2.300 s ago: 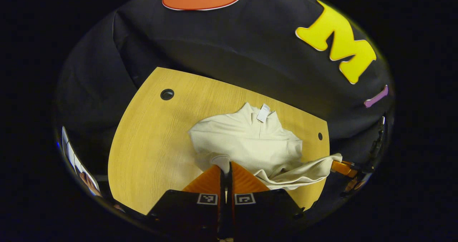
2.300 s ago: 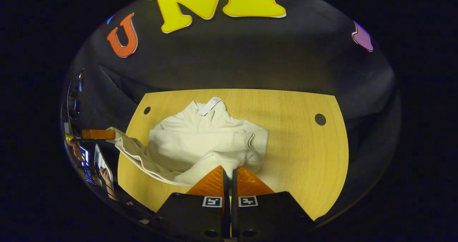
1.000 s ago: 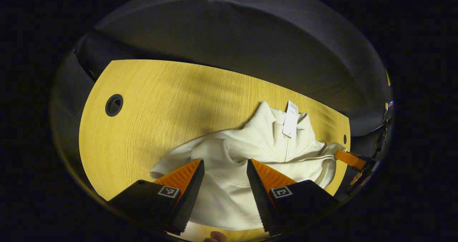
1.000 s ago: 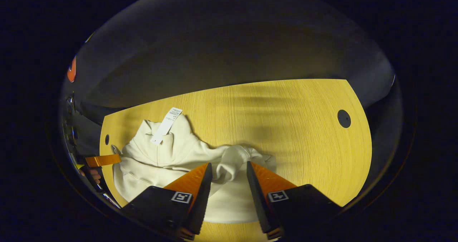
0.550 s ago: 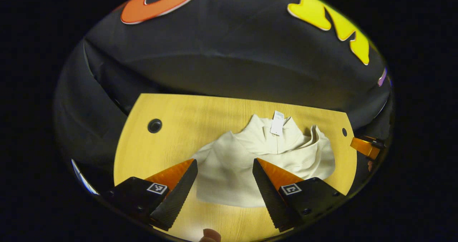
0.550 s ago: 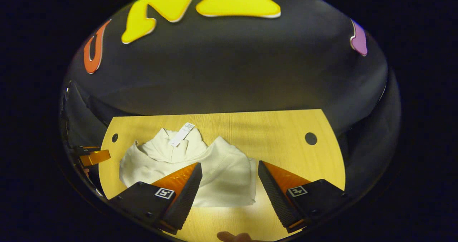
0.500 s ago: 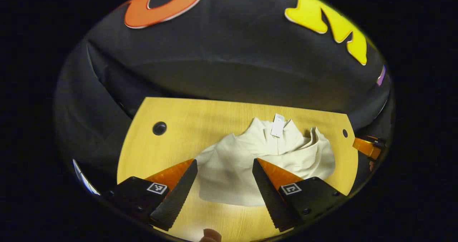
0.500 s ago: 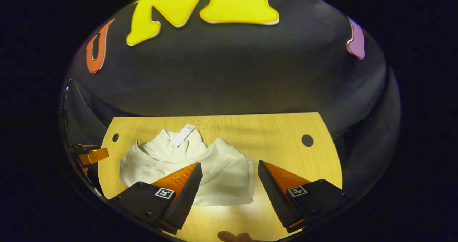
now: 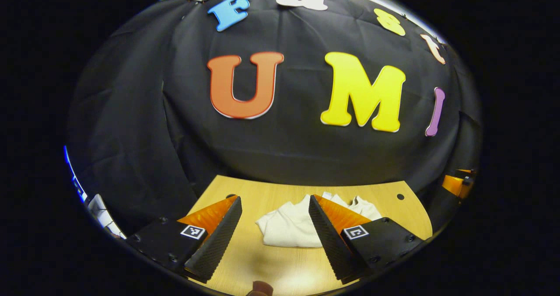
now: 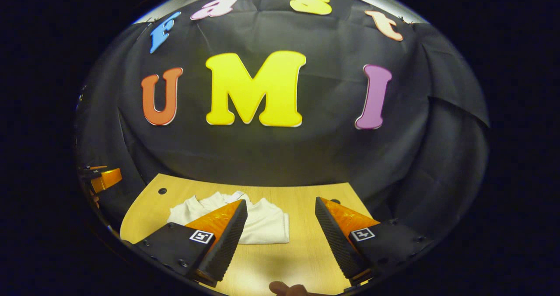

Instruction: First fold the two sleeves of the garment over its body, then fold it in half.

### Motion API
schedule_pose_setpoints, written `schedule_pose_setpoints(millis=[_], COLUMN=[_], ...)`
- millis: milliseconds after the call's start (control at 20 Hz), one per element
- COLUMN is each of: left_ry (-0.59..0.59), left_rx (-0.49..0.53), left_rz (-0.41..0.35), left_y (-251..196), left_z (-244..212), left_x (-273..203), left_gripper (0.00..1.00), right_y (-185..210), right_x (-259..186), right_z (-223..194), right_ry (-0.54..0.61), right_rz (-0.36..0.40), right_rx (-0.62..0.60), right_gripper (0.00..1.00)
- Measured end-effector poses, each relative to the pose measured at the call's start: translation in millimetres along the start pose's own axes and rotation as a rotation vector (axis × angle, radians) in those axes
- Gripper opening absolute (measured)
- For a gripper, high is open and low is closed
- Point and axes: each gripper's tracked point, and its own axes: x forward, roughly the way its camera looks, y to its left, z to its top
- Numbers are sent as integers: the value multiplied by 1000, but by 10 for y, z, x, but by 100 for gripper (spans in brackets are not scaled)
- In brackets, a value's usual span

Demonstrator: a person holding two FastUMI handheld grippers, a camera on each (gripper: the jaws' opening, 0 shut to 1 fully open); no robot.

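Observation:
A cream garment point(image 9: 288, 228) lies folded in a compact bundle on the wooden table point(image 9: 280, 265), its collar toward the back wall. My left gripper point(image 9: 274, 198) is open, held above and in front of the garment, with nothing between its fingers. In the right gripper view the same garment point(image 10: 267, 224) sits left of centre, partly hidden behind one finger. My right gripper point(image 10: 280, 200) is open too and holds nothing. Each gripper appears small at the edge of the other's view: the right gripper point(image 9: 455, 184) and the left gripper point(image 10: 103, 179).
The table has a round cable hole near each back corner point(image 9: 400, 196) point(image 10: 162, 191). The black booth wall rises right behind the table. A person's fingertip point(image 10: 286, 288) pokes in at the bottom edge. Bare wood lies right of the garment point(image 10: 315, 243).
Both grippers opened, let go of the garment, then drew back and tilted up, so the table has sunk low in both views. The garment stays folded where it was laid.

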Motion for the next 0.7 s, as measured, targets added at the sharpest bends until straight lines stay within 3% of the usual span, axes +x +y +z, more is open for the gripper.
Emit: schedule_pose_setpoints(millis=[200, 250, 500, 700], left_ry=[-140, -174, -267, -305], left_rx=[-5, -4, 27, 45], left_rz=[0, -6, -7, 5], left_y=[12, -15, -61, 7], left_z=[219, 277, 422, 468], left_x=[-649, -800, -1394, -1523], left_gripper=[98, 98, 98, 98], right_y=[26, 28, 261, 460], right_x=[-670, -841, -1225, -1357], right_z=[390, 412, 336, 241], right_ry=[-192, -215, -228, -223], right_rz=[39, 38, 41, 67], right_rx=[-17, -31, -18, 0], right_gripper=[97, 93, 95, 95])
